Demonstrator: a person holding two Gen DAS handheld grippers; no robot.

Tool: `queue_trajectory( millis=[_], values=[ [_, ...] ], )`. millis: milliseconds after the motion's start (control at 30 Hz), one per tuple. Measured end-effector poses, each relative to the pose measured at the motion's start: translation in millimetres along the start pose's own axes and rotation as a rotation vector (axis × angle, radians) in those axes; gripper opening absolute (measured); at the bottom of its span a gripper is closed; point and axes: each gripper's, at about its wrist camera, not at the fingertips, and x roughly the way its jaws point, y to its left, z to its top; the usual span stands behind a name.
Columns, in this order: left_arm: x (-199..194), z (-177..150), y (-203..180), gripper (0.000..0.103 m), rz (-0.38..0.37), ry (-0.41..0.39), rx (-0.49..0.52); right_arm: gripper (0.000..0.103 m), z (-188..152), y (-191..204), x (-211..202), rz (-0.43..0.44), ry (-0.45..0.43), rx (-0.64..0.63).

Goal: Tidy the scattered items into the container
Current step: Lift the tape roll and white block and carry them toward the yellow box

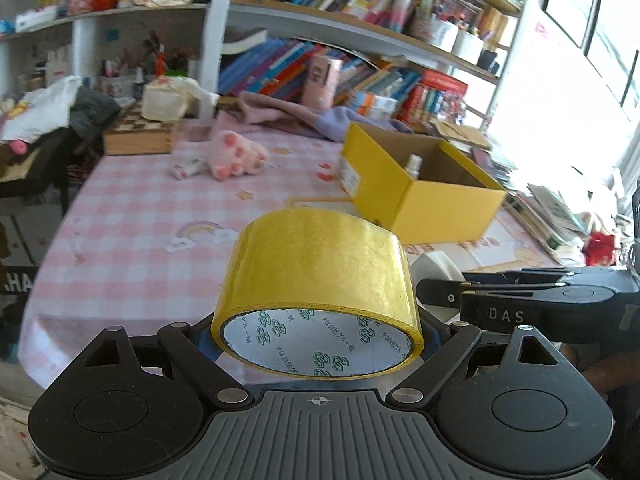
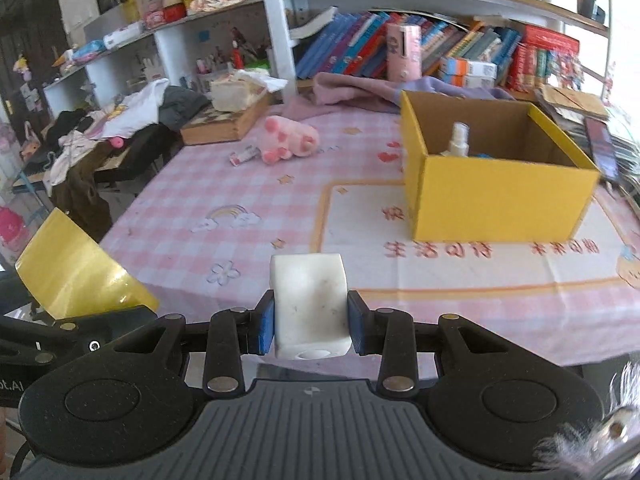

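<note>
My left gripper (image 1: 318, 334) is shut on a roll of yellow tape (image 1: 320, 272), held above the pink checked tablecloth (image 1: 140, 216). My right gripper (image 2: 311, 326) is shut on a white block (image 2: 310, 304) between its blue pads (image 2: 265, 330). The yellow cardboard box (image 2: 500, 204) stands open on the right side of the table and holds a small spray bottle (image 2: 458, 140). The box also shows in the left wrist view (image 1: 440, 212). A pink plush toy (image 2: 290, 138) and a small tube (image 2: 242, 156) lie on the cloth at the far side. The tape also shows in the right wrist view (image 2: 76, 276).
A wooden chess box (image 2: 224, 126) sits at the far left corner of the table. Clothes (image 2: 120, 120) are piled over a chair to the left. Purple fabric (image 2: 360, 88) lies behind the box. Bookshelves (image 2: 400, 40) line the back. Stacked papers (image 1: 552, 208) lie at the right.
</note>
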Motion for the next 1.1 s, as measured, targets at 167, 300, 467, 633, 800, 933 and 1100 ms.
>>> queue_trajectory(
  millis=[167,300,467,633,800,933,1100],
  values=[
    [9,-2,-12,0.091,-0.054,0.020,0.003,0.033,-11,-17,-11,-0.060,0.010,0.042],
    [20,1,-26,0.091,-0.102,0.036,0.037,0.033,-18,-32,-20,-0.105,0.012,0.084],
    [33,8,-47,0.091,-0.156,0.052,0.092,0.033,-25,-54,-29,-0.155,0.008,0.150],
    [47,12,-67,0.091,-0.205,0.084,0.141,0.033,-29,-74,-37,-0.195,0.002,0.202],
    [59,15,-84,0.091,-0.249,0.110,0.180,0.033,-30,-97,-46,-0.245,-0.014,0.244],
    [69,18,-95,0.091,-0.278,0.126,0.193,0.033,-35,-115,-50,-0.280,-0.003,0.286],
    [83,22,-109,0.091,-0.315,0.143,0.221,0.033,-38,-128,-51,-0.306,0.009,0.312]
  ],
)
